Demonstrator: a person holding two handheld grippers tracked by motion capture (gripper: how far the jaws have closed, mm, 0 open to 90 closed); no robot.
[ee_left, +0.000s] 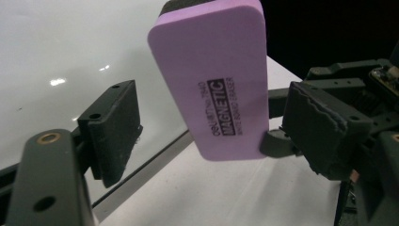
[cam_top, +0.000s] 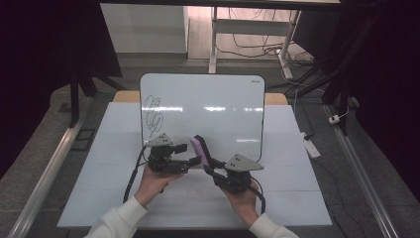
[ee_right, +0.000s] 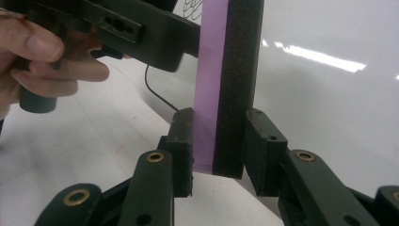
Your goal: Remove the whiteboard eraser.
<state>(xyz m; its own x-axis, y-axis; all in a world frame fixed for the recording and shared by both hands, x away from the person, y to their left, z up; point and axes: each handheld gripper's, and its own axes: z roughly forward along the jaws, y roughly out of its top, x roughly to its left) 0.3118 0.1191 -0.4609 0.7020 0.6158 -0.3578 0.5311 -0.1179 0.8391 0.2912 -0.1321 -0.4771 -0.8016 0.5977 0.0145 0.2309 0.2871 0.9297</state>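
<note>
Two grippers met over the table's near edge: right gripper [cam_top: 212, 171] clamped the purple foam-backed whiteboard eraser [cam_top: 200, 151]; left gripper [cam_top: 194, 154] gaped beside it. Handover likely; next, left must pinch firmly.

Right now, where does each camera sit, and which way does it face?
High view: above the person's side, looking forward and down on the whiteboard; both forearms show.
Left gripper view: on the left gripper, looking along its open jaws at the purple eraser.
Right gripper view: on the right gripper, shut on that eraser; the other hand shows.
All views share the eraser.
</note>
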